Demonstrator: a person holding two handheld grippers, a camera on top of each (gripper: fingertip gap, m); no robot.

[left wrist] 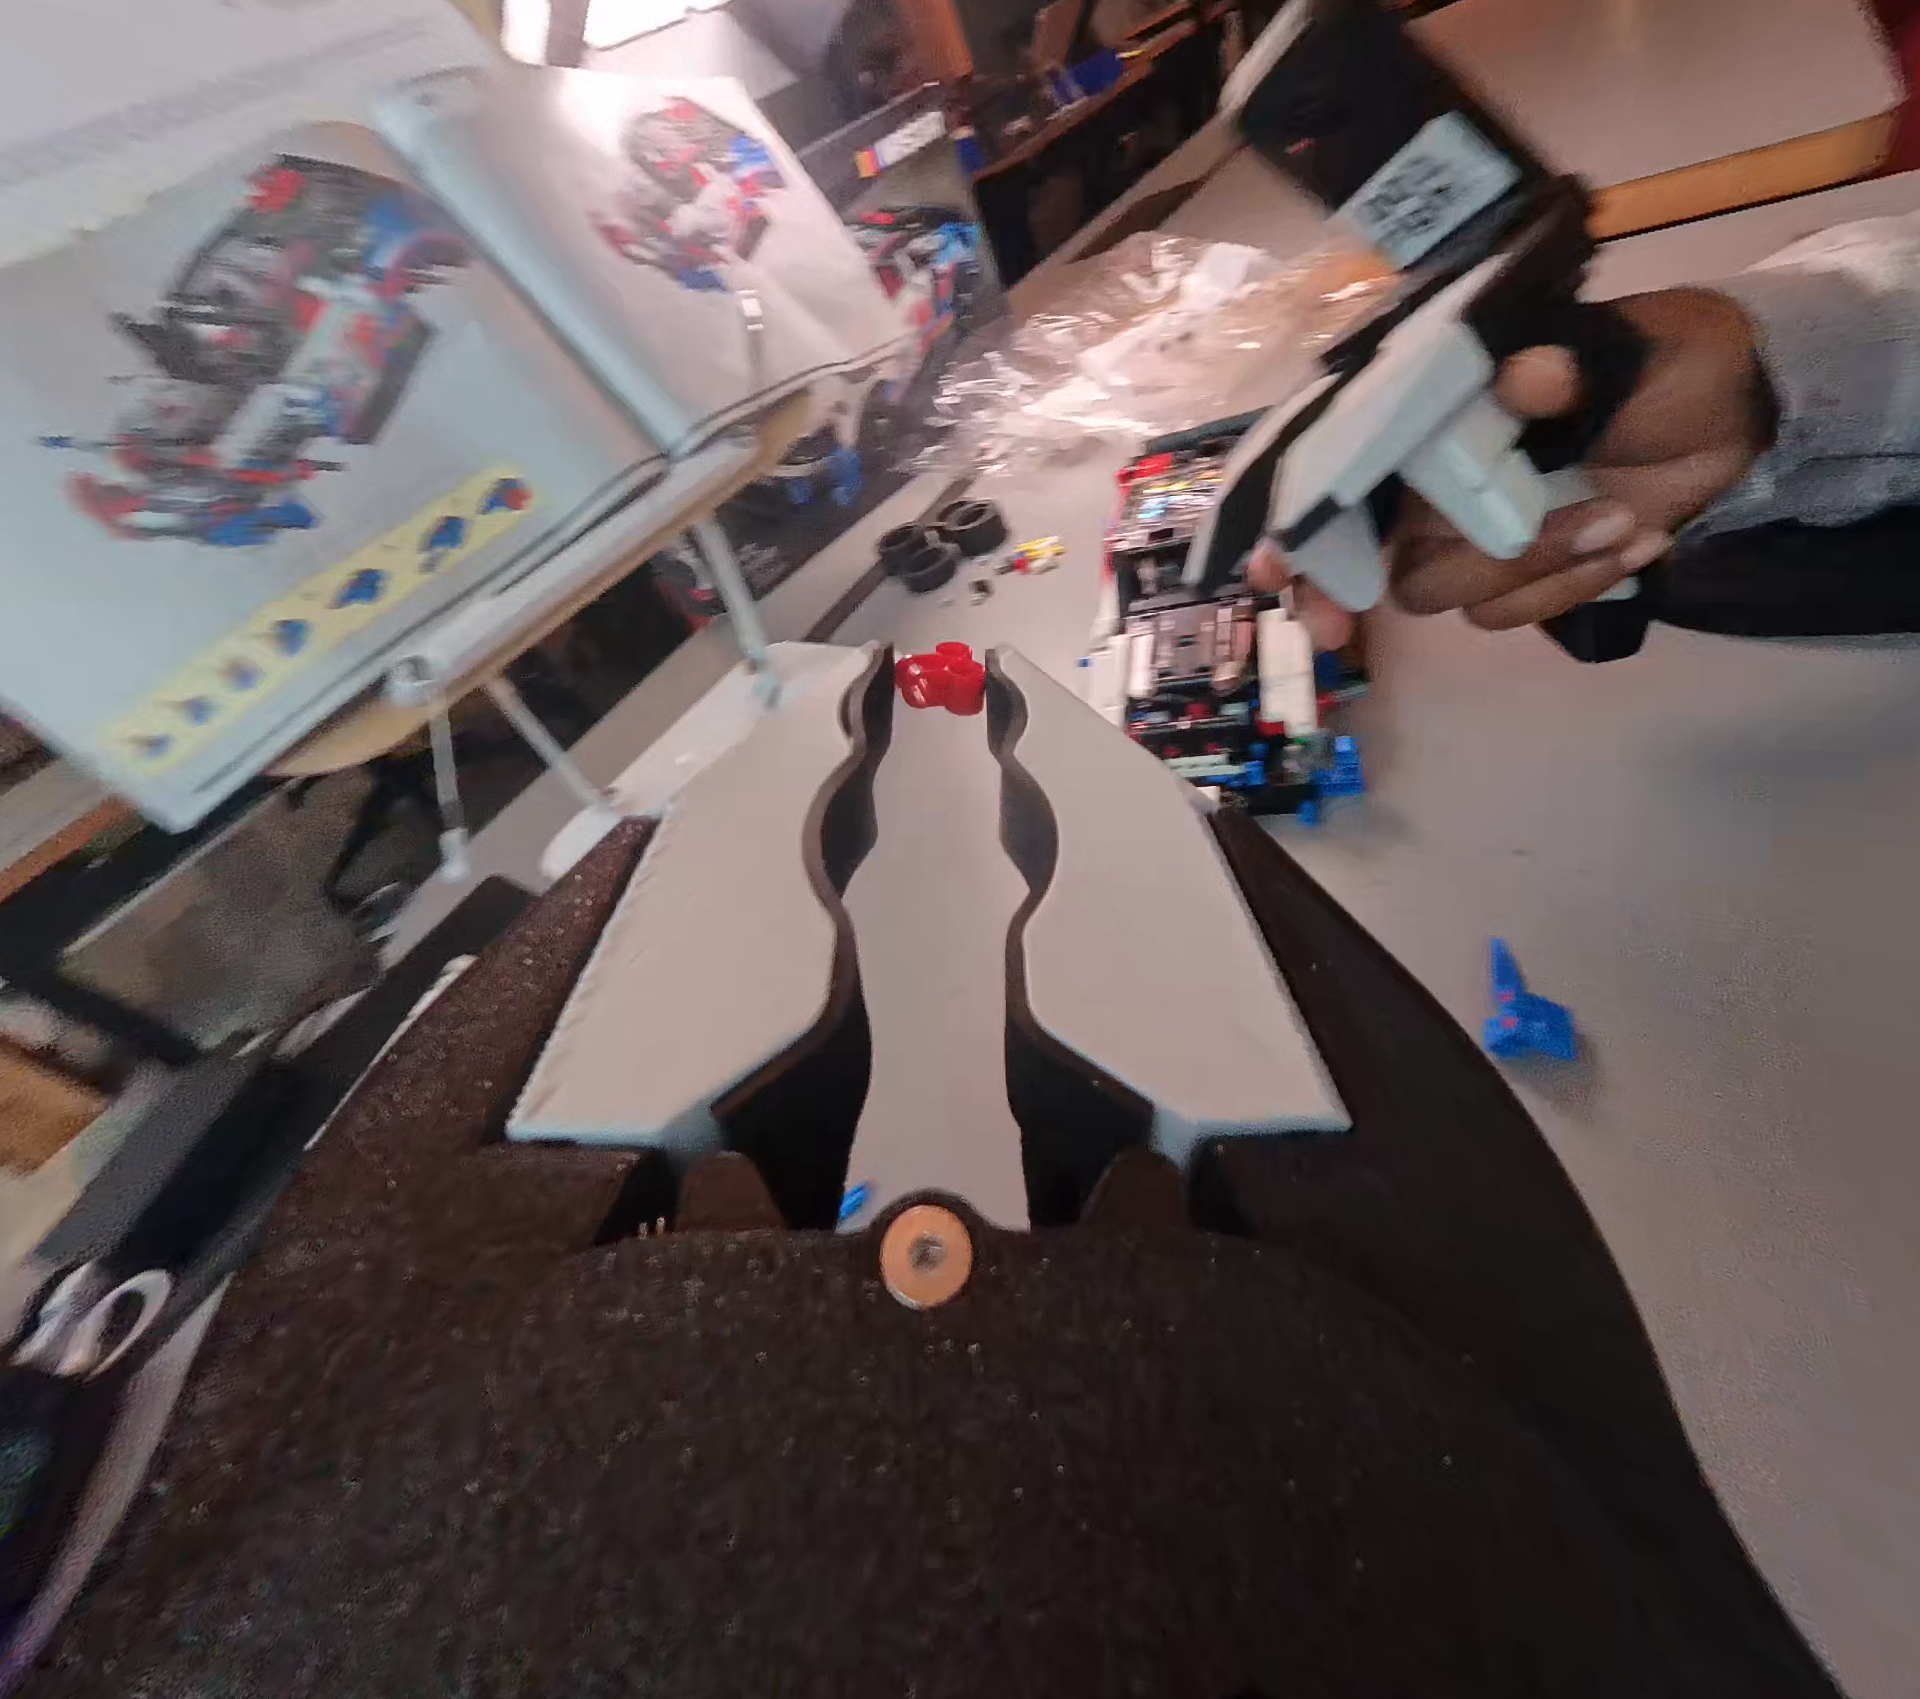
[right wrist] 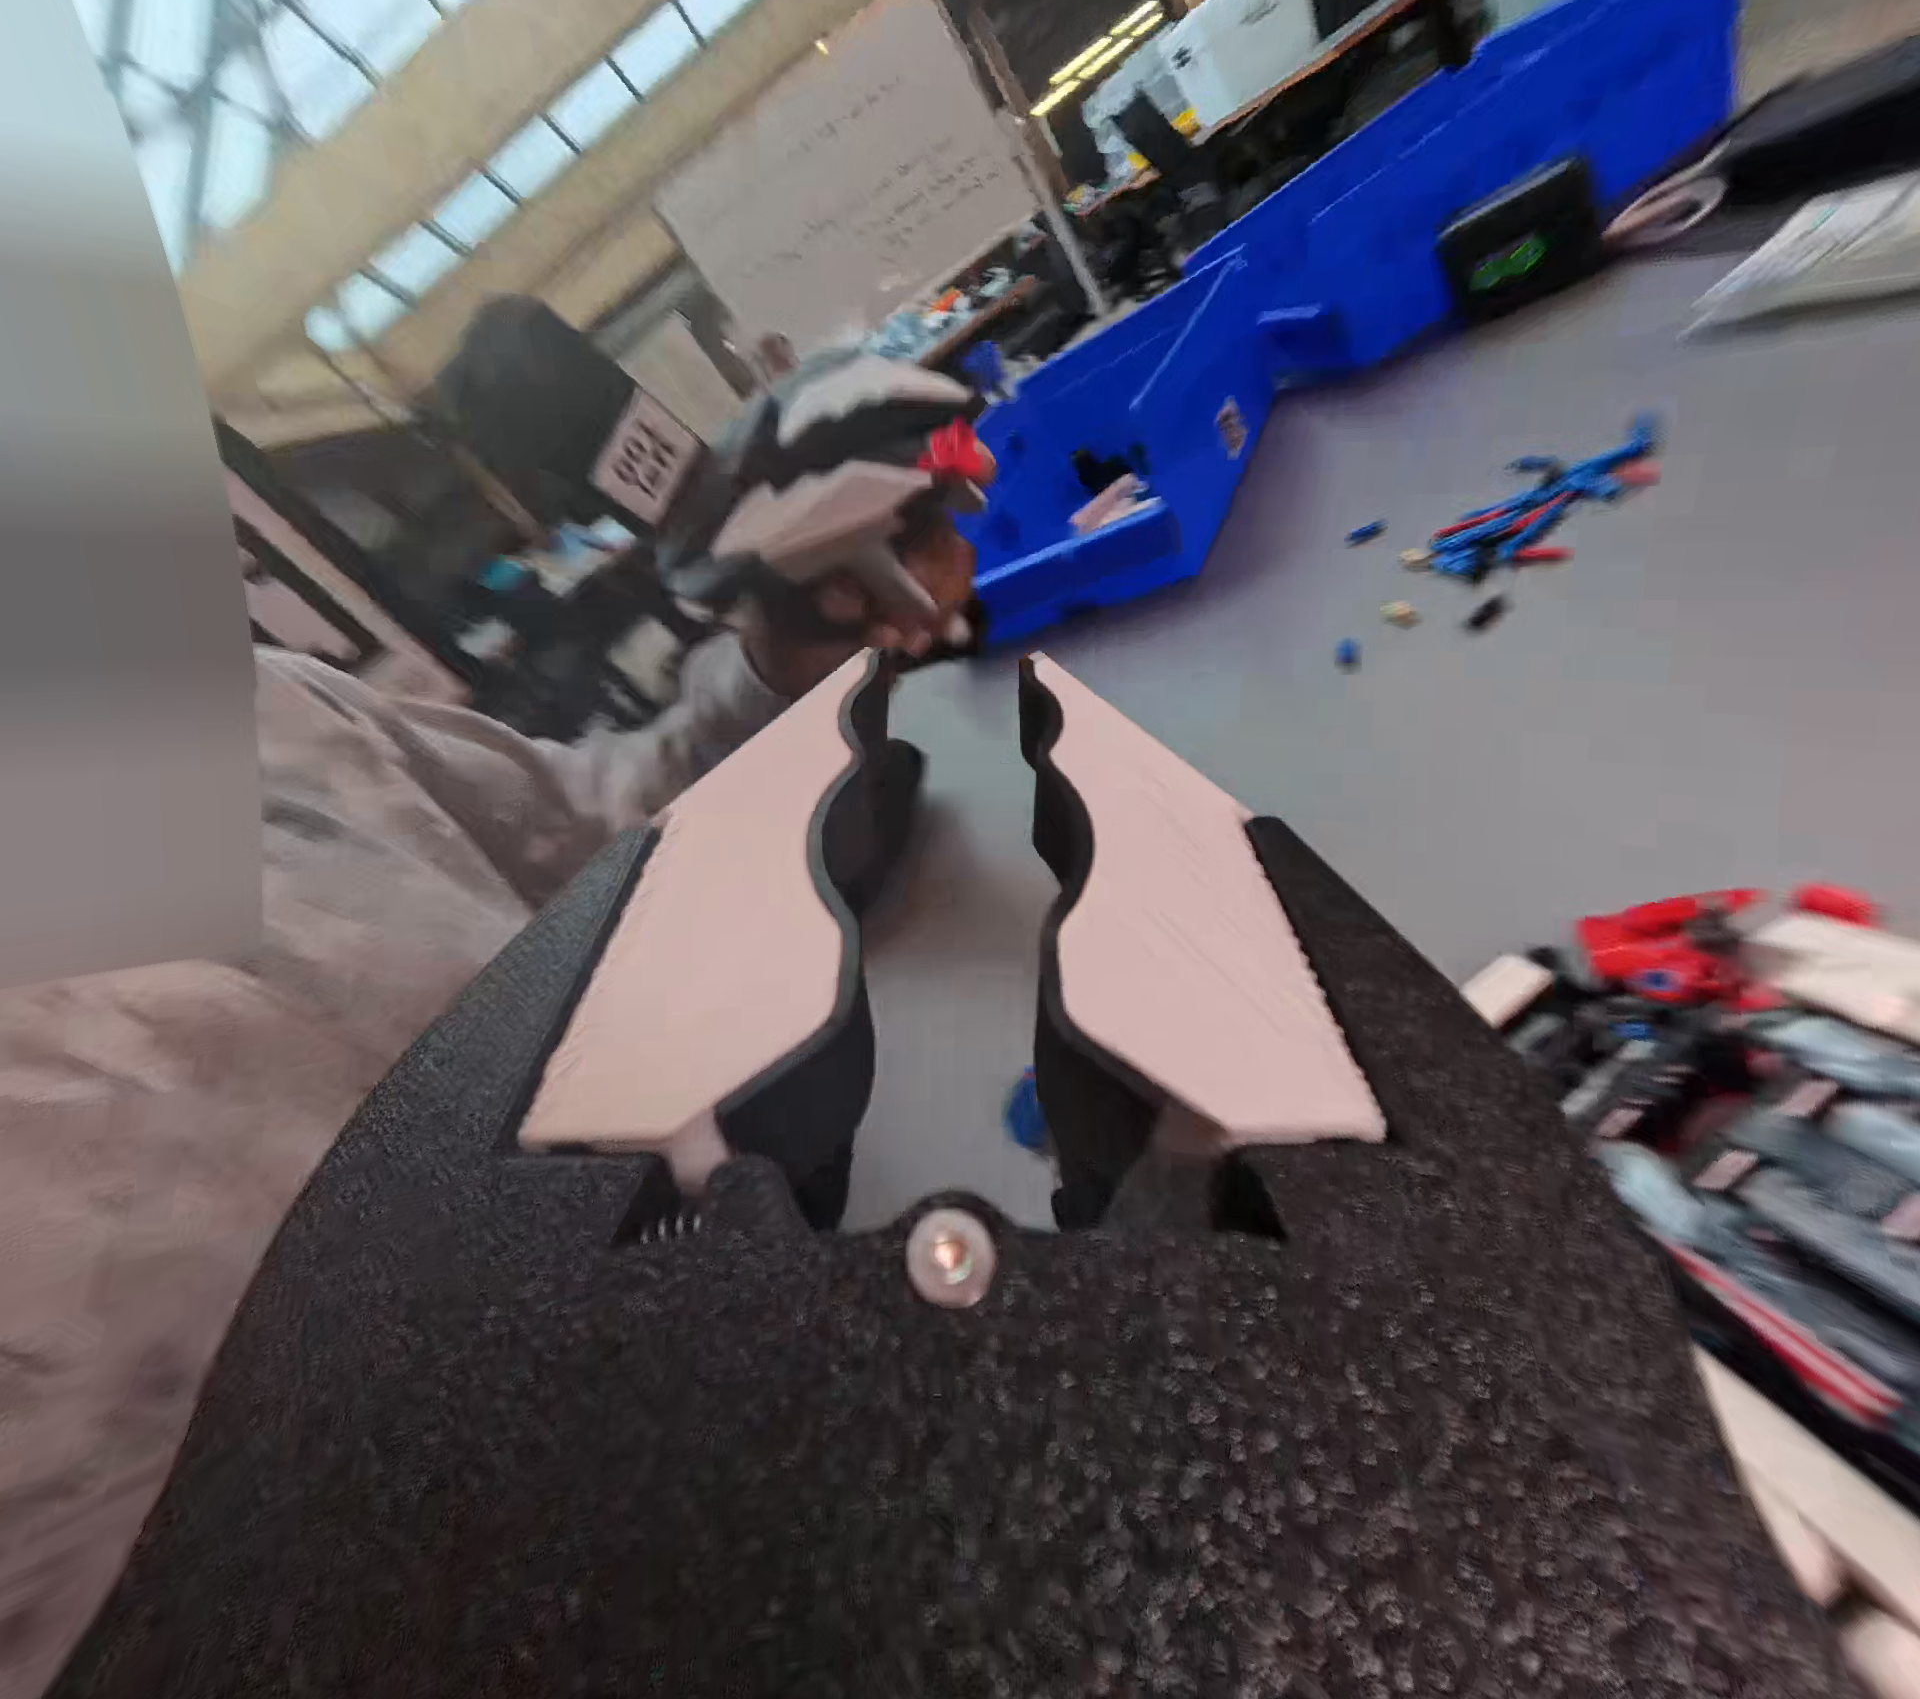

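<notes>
Red piece (left wrist: 940,678): small red plastic building part, pinched at the very tips of your left gripper (left wrist: 940,681); held up off the bench (left wrist: 1558,818).
Left jaws: nearly closed, with only the width of the red piece between the tips; nothing else in them.
Right jaws: your right gripper (right wrist: 951,681) stands a little apart at the tips and holds nothing; grey bench surface shows through the gap.
Right gripper, seen from the left: it (left wrist: 1236,548) hangs over the half-built model (left wrist: 1216,662), with your hand (left wrist: 1590,454) around its grip.
Left gripper, seen from the right: up and to the left (right wrist: 951,460), the red piece (right wrist: 956,452) showing at its tip; blurred.
Model: black, white, red and blue brick vehicle on the bench, right of your left jaws; in the right view it (right wrist: 1745,1088) lies low on the right, blurred.
Left side: open instruction booklet (left wrist: 312,402) on a wire stand (left wrist: 499,714), close beside the left gripper.
Ahead: black tyres (left wrist: 940,543) and a few small parts in a cluster; crumpled clear bags (left wrist: 1122,350) farther back.
Right of left gripper: loose blue piece (left wrist: 1522,1010) alone on the bench.
Right view, far: blue tray (right wrist: 1403,299) across the bench; scatter of blue and red pins (right wrist: 1527,506) in front of it.
</notes>
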